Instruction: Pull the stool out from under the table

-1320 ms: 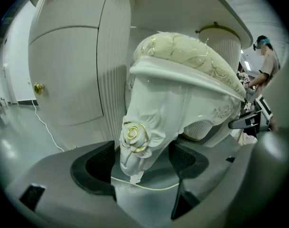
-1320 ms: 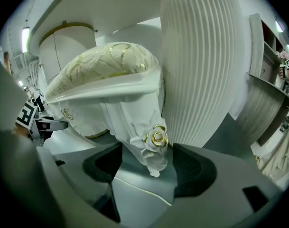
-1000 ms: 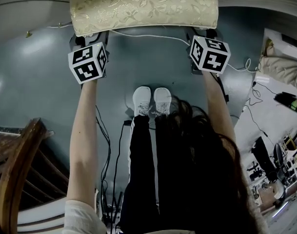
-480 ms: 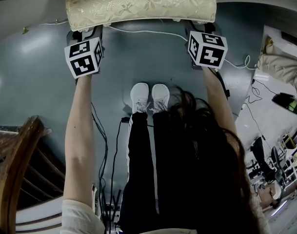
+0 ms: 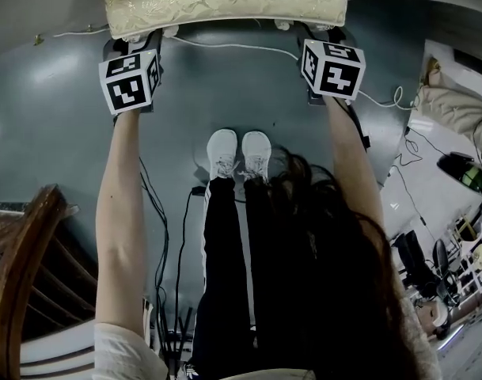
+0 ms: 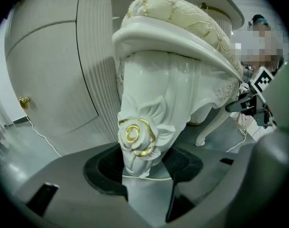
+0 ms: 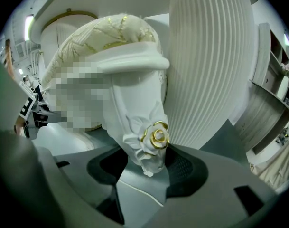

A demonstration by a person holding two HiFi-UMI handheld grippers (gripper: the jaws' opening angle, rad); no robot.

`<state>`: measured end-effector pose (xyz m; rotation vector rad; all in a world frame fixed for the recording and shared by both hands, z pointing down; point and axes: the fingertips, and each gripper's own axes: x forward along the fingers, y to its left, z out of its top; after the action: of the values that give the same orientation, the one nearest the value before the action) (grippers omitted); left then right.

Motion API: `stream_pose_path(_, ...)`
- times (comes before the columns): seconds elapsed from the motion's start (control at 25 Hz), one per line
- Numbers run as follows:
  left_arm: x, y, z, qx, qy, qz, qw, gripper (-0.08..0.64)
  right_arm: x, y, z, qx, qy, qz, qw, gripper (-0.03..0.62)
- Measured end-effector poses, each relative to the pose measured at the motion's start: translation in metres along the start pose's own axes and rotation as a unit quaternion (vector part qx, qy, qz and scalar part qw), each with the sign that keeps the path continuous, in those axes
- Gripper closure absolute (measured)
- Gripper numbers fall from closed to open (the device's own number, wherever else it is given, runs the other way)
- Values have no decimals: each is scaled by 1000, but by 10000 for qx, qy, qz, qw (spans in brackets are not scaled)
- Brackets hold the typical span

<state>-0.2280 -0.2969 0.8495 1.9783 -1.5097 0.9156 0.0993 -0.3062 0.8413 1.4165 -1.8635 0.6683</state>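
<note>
Closing left tongs (image 6: 145, 174), stool leg (image 6: 153, 103) between

We reach our left arm (image 5: 118, 212) and right arm (image 5: 351, 172) straight out and down, side by side. Our left gripper (image 6: 143, 167) is closing its jaws around a stool leg (image 6: 149, 103); our right gripper (image 7: 146, 167) clamps the other leg (image 7: 139, 113).

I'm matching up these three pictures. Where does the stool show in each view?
Head view: the stool lies along the top edge, seen from above.
Left gripper view: the stool fills the centre, one carved leg with a gold rose, seat above.
Right gripper view: the stool is in the centre, another rose-carved leg, seat above.
Shared landmark: the gold-patterned cushion.
</note>
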Motion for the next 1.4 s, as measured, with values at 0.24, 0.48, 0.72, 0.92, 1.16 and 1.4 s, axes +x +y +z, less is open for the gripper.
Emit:
stream_pose_path(0.24,-1,-1,1,42,91,-23,9999,316,-2,-1,-1,-12,87,-74,9999,337)
stream_pose_path(0.48,-7,-3,3,41,81,-52,9999,316,-9,-2,2,-24,25,-126,9999,339)
stream_pose_path(0.72,-5,-3,1,63,97,-65,9999,316,-7,-1,-1,-1,39,-118,9999,339)
stream_pose_path(0.92,-7,-5,-13,105,197,-100,9997,316,-9,4,-15,18,81,-133,9999,339)
stream_pose_path(1.16,-30,-19,-44,14,30,-74,10000,316,-29,10,-45,-98,227,-61,9997,339)
stream_pose_path(1.4,-47,-32,-63,29,166,-144,9998,316,-51,15,-73,-47,305,-78,9995,339)
